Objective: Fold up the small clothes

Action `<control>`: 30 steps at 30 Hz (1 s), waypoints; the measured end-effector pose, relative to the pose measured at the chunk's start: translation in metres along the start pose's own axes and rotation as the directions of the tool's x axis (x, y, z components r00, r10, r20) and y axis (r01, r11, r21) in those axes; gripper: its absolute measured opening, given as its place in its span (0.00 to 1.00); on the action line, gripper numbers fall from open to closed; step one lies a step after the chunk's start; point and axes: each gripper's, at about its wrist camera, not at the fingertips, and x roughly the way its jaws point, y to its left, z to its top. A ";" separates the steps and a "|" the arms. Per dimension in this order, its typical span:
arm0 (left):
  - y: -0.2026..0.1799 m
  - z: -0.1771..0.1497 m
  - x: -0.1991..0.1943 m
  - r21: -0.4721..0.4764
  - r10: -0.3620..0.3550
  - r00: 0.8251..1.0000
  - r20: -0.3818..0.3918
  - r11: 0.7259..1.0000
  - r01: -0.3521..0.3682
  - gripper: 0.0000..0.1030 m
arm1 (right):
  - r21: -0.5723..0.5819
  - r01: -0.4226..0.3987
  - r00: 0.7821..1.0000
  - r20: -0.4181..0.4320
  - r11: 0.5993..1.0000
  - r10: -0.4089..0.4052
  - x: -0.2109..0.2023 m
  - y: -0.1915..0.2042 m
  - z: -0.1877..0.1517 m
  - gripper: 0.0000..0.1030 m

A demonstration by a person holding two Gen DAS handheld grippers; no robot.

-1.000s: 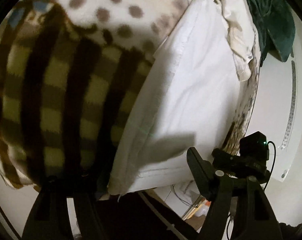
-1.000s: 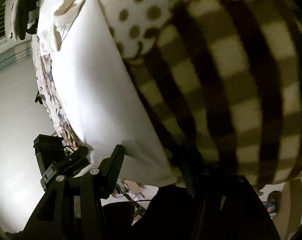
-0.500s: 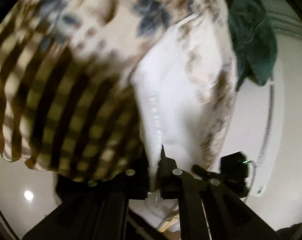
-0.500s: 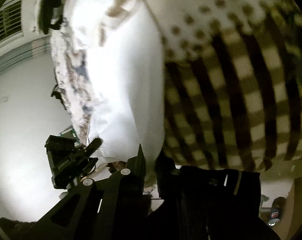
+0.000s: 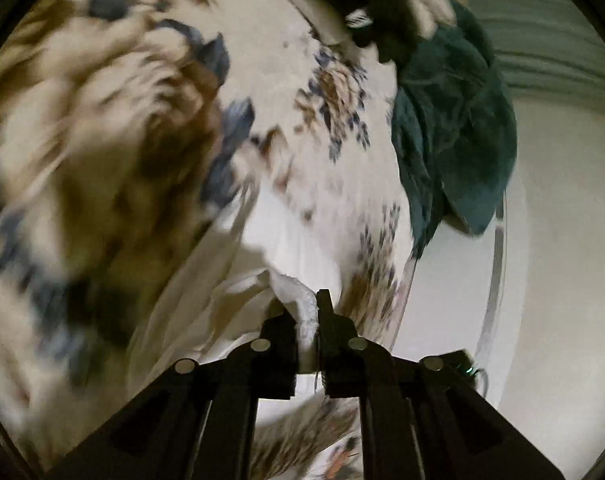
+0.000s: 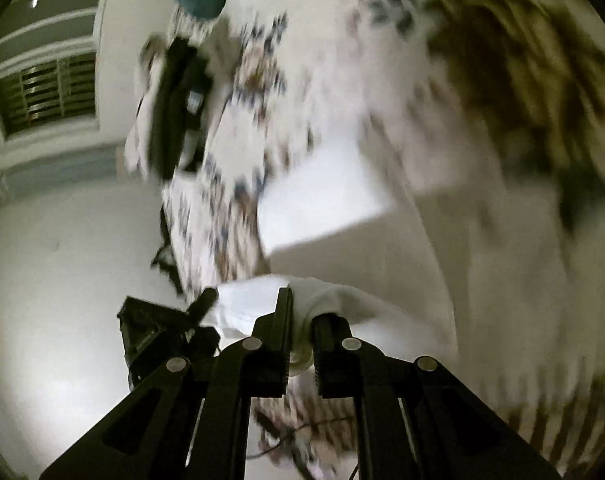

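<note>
Left wrist: left gripper [image 5: 302, 312] clamping white cloth [image 5: 302, 316]; right gripper [image 6: 302, 316] pinching it too; floral blanket [image 5: 342, 92], teal garment [image 5: 454, 128] lying behind.

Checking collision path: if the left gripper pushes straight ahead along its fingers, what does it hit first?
The left gripper is already shut on the white garment, so that cloth comes first; beyond it, probably the floral blanket. Depth is blurred.

Right tool [image 6: 301, 322] — white cloth [image 6: 342, 300] (pinched)

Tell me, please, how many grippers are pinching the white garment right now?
2. The left gripper is shut on the white garment at one edge; the right gripper is shut on another edge. The rest is blurred.
</note>
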 end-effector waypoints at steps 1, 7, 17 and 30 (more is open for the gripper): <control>0.001 0.016 0.006 -0.024 -0.012 1.000 -0.002 1.000 0.012 0.23 | 0.018 -0.005 1.000 0.019 1.000 0.004 0.007 0.000 0.014 0.12; -0.013 0.045 -0.023 0.020 -0.060 0.994 0.097 0.998 0.058 0.65 | 0.117 -0.104 0.987 0.135 0.988 0.088 0.006 -0.013 0.059 0.58; -0.013 0.028 0.056 0.307 0.350 0.936 -0.035 0.895 -0.323 0.56 | -0.049 0.248 0.968 0.049 0.968 -0.245 0.027 -0.020 0.059 0.57; 0.011 0.086 0.057 0.180 0.307 0.952 -0.020 0.937 -0.298 0.15 | -0.019 0.405 0.909 0.115 0.914 -0.400 0.064 -0.014 0.118 0.14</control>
